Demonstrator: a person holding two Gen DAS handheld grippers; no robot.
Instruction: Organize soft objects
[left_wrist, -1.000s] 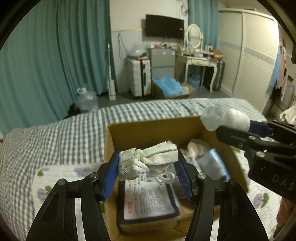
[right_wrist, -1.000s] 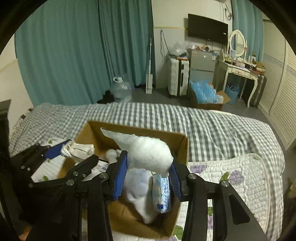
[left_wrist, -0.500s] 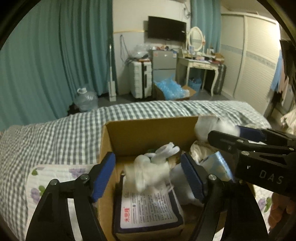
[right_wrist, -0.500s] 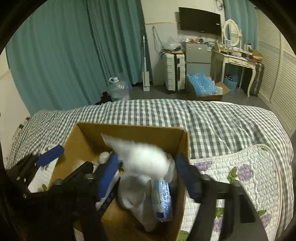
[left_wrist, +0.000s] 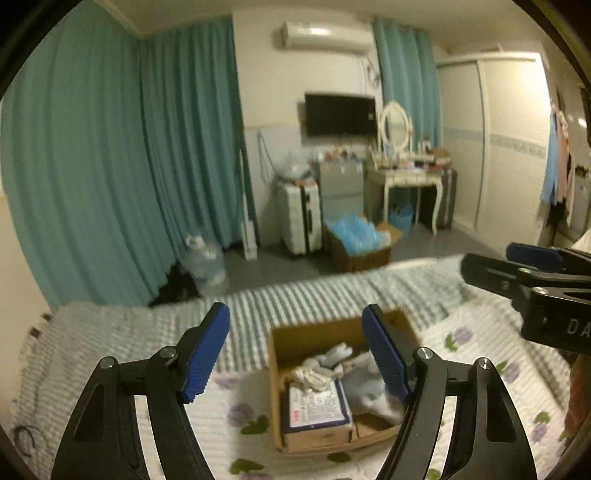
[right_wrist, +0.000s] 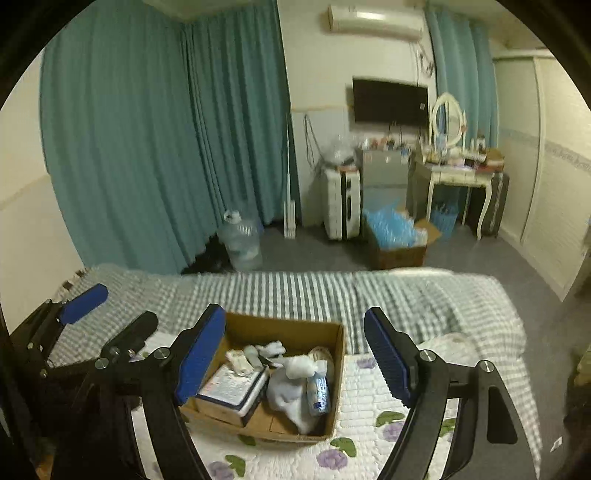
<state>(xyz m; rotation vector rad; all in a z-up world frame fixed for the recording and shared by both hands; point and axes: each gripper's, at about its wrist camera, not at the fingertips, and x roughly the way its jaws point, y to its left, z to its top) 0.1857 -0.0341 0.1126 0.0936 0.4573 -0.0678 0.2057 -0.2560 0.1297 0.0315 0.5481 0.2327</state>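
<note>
Several soft white items are seen inside an open brown cardboard box (right_wrist: 334, 369): a bundle of white cloth gloves (left_wrist: 321, 367) at the far side, a pale rolled white sock (right_wrist: 295, 369) beside a small blue-and-white packet (right_wrist: 318, 392), and a flat printed package with a dark blue border (left_wrist: 318, 404) lying along the box's left half. The gloves are seen resting on the far end of the flat package. The box is placed on a white quilted mat with purple flowers and green leaves (right_wrist: 373, 391), which is spread over a bed covered in grey-and-white checked fabric (right_wrist: 295, 291).

The left hand-held gripper (left_wrist: 301, 356) is held above the box with its blue-padded fingers (left_wrist: 207, 350) spread wide apart, nothing between them. The right hand-held gripper (right_wrist: 295, 354) is likewise held over the box with its jaws wide apart and nothing gripped. Each gripper is visible at the edge of the other's view, the two side by side.

Beyond the bed, teal curtains (right_wrist: 147, 129), a wall-mounted black television (right_wrist: 389, 100), a white suitcase (right_wrist: 341, 201) and a white dressing table with an oval mirror (right_wrist: 456, 173) are seen.
</note>
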